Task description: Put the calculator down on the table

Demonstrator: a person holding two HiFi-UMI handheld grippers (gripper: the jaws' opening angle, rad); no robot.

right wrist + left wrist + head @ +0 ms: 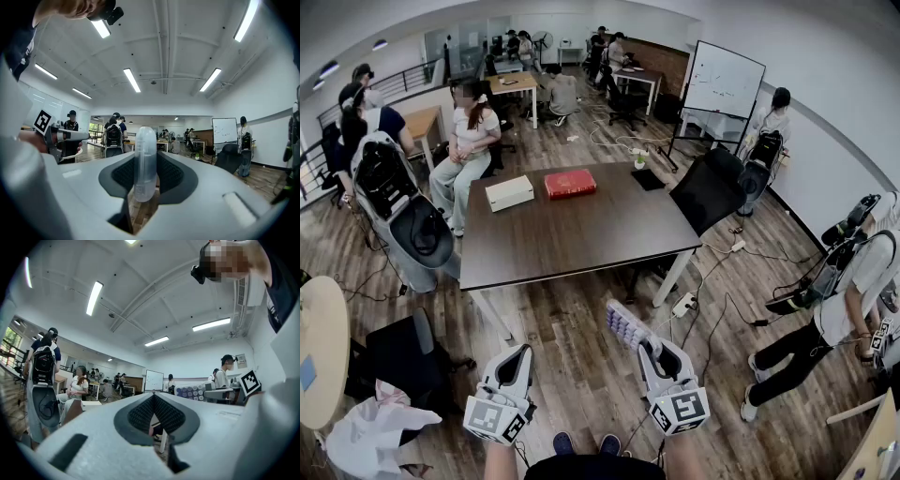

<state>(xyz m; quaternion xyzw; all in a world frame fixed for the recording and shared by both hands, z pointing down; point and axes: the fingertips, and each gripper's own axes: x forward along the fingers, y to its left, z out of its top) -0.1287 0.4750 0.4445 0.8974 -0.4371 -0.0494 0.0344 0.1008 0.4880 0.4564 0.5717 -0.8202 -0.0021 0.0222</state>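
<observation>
Two hand-held grippers [524, 351] [649, 346], one calculator [627, 326] in right

Bare wood floor [572, 347] lies open between you and the dark table [572, 234]. The table's near half is free. A white box [509, 192], a red box [570, 183] and a black flat item [648, 179] line its far edge. A black chair [705, 192] crowds the far right corner.

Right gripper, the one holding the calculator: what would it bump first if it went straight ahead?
Probably the near edge of the table, calculator tip first. Only bare floor lies between, though depth is unclear.
</observation>
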